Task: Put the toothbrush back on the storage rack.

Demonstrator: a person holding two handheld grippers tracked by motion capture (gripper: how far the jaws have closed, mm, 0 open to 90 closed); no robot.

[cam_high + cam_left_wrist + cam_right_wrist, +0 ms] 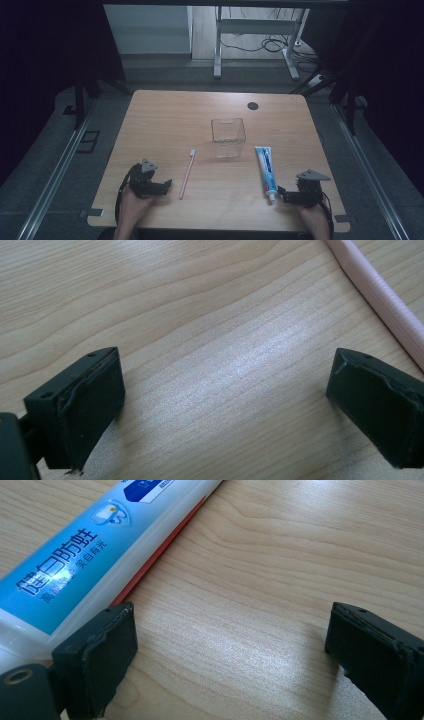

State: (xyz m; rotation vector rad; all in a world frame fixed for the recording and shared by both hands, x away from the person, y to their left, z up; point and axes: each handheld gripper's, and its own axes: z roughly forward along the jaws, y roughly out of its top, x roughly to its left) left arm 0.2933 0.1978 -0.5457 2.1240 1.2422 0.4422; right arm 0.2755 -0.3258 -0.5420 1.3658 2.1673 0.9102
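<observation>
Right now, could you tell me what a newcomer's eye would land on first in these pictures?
Probably the blue-and-white toothpaste tube, lying on the wooden table at its near right, cap end beside the open right gripper. Next, the clear plastic box standing at the middle of the table, and left of it the pink toothbrush, lying just to the right of the open left gripper.

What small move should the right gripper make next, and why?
Probably shift sideways so the toothpaste tube sits between its jaws. The right gripper is open on the table, with the tube just outside one jaw; the clear bin stands empty.
</observation>
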